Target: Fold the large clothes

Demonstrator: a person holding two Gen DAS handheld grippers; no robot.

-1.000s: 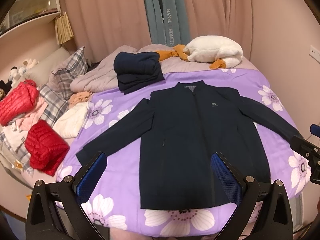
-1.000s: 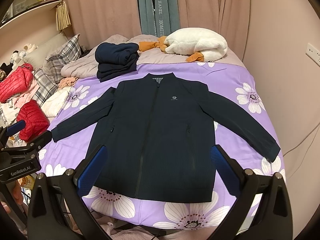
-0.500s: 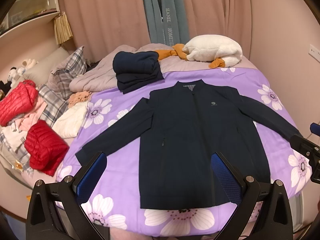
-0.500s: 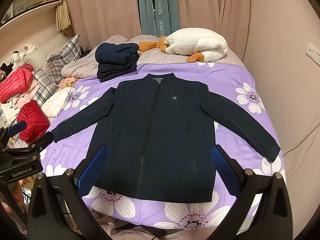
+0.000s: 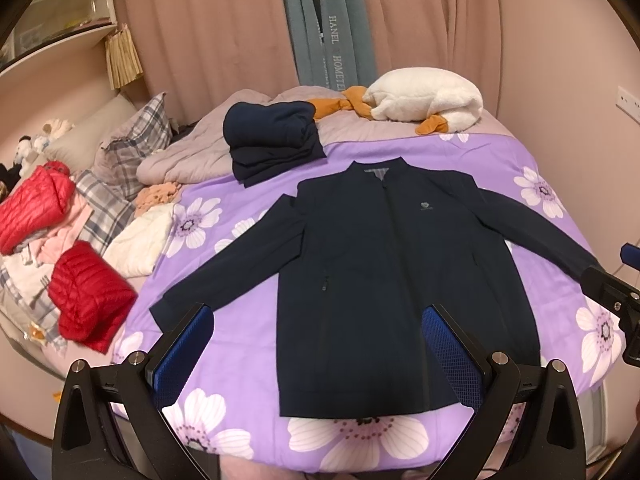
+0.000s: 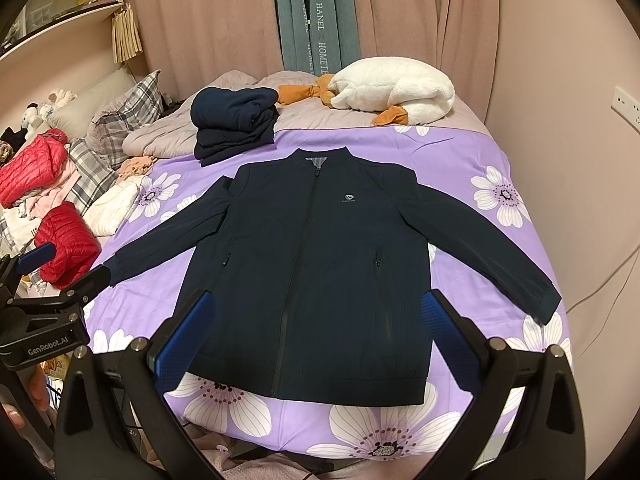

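Here a dark jacket point(image 6: 312, 264) lies flat and face up on the purple flowered bedspread point(image 6: 472, 160), zipped, with both sleeves spread out to left and right and its hem at the near edge. The left gripper point(image 5: 320, 356) hangs over the near hem, fingers wide apart and holding nothing. The right gripper point(image 6: 316, 340) is likewise spread and empty above the hem. Beyond the collar sits a folded dark stack point(image 6: 234, 122), and a white plush goose point(image 6: 396, 90) lies at the far right.
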